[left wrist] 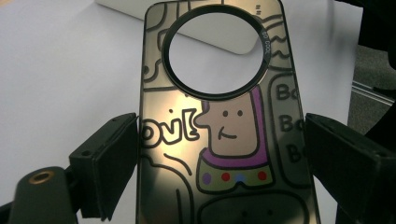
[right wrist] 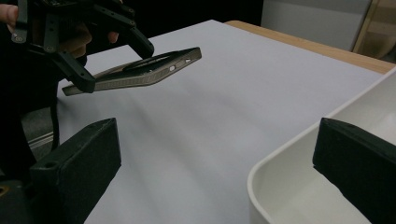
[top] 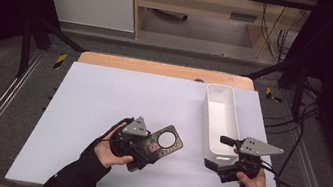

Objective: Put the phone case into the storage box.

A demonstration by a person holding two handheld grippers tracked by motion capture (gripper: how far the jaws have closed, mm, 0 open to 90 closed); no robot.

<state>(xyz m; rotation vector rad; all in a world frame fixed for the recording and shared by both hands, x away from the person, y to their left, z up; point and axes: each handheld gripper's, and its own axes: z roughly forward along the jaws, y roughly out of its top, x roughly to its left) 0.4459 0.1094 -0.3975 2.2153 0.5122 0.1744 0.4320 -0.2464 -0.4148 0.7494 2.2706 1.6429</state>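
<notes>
The left gripper [top: 144,148] clamps a dark cartoon-printed phone case with a round hole [left wrist: 224,135] above the white counter [top: 100,113]. The right gripper [top: 226,156] stands open beside a white rectangular plastic tray [top: 220,122].

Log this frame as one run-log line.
left gripper: shut on phone case, held above mat | right gripper: open, at near end of white bin | bin: looks empty

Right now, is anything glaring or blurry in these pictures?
Left gripper view: a bright sheen washes over the phone case near its drawn letters, though the cartoon stays sharp. Right gripper view: the near jaws and the white tray look soft. High view: the white table top is evenly lit and the surroundings are dark.
</notes>
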